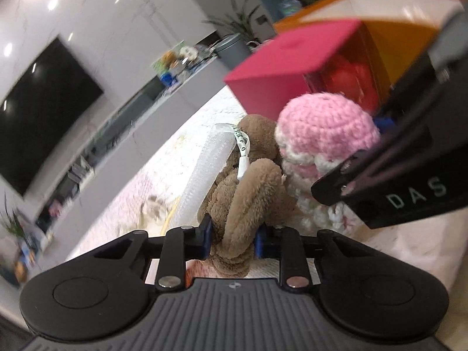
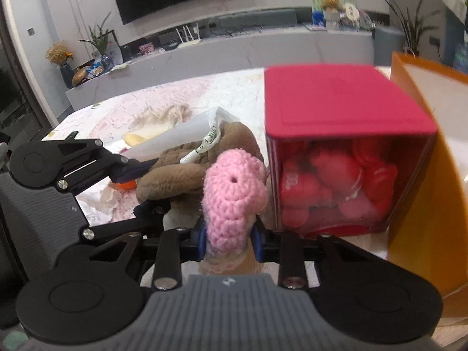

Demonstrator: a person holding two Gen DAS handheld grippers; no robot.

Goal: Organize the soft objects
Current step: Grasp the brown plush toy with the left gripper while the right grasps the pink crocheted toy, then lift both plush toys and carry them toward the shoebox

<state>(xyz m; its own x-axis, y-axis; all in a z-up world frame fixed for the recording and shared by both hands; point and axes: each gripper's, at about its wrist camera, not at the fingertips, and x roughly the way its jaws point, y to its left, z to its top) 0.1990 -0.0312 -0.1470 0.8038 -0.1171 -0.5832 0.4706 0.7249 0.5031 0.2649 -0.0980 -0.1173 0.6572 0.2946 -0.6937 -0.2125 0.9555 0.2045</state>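
The left gripper (image 1: 232, 241) squeezes its fingers tight on the brown plush toy (image 1: 248, 181) above the table (image 1: 122, 204), the right gripper (image 2: 229, 241) pinches the pink knitted toy (image 2: 234, 199) beside the red box (image 2: 345, 111), and both should grip gently.

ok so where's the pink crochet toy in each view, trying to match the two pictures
Left wrist view: the pink crochet toy sits right of centre, beside the brown plush, partly behind the right gripper.
Right wrist view: it is at lower centre, clamped between the right gripper's fingers.
Shared landmark: the red-lidded box, just beyond the toy in both views.
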